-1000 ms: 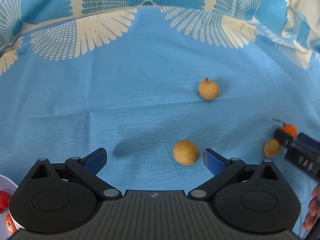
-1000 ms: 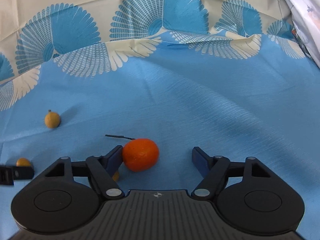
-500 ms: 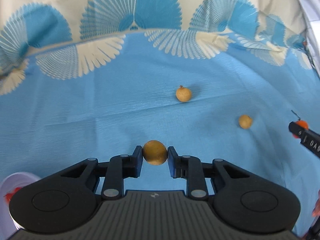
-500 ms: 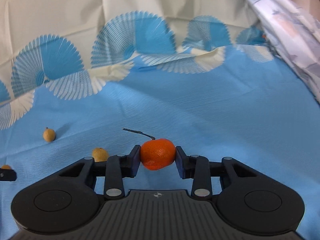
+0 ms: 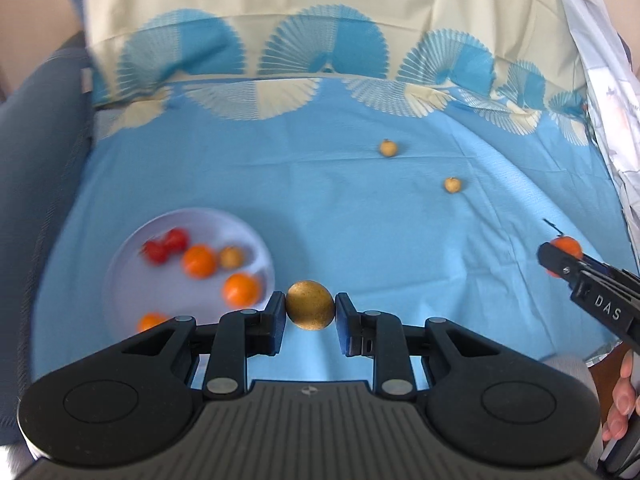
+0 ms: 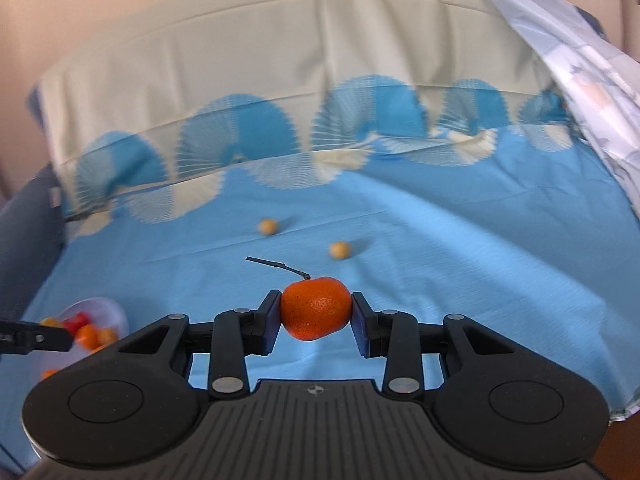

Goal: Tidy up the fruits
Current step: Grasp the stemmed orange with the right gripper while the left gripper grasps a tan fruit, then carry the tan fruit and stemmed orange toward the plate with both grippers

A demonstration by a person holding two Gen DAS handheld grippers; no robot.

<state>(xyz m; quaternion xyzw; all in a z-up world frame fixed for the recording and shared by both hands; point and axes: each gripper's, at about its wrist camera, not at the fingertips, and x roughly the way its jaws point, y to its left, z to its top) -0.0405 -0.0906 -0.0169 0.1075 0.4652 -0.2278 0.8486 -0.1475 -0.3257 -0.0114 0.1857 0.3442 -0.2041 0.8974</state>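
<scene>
Both tools are loaded and clear of the blue cloth (image 5: 320, 208), which appears to cover a bed rather than a bench. The left tool (image 5: 310, 312) pinches a tan longan (image 5: 310, 310) between its pads; the right tool (image 6: 316, 314) pinches a mandarin (image 6: 315, 312) with a thin twig on its stem. The step in hand is judged to be the carry to the white plate (image 5: 132, 264), which lies at the left of the cloth and holds red tomatoes (image 5: 166, 245), several mandarins and one longan. The plate sits just left of the left tool's tip and well apart from the right tool. Two loose longans (image 5: 388, 148) (image 5: 453, 185) remain on the cloth farther off, so the task is judged part done. The next move calls for bringing each fruit low over a bare part of the plate before letting go, the left first, since round fruit may roll off the rim. The twig may snag.
</scene>
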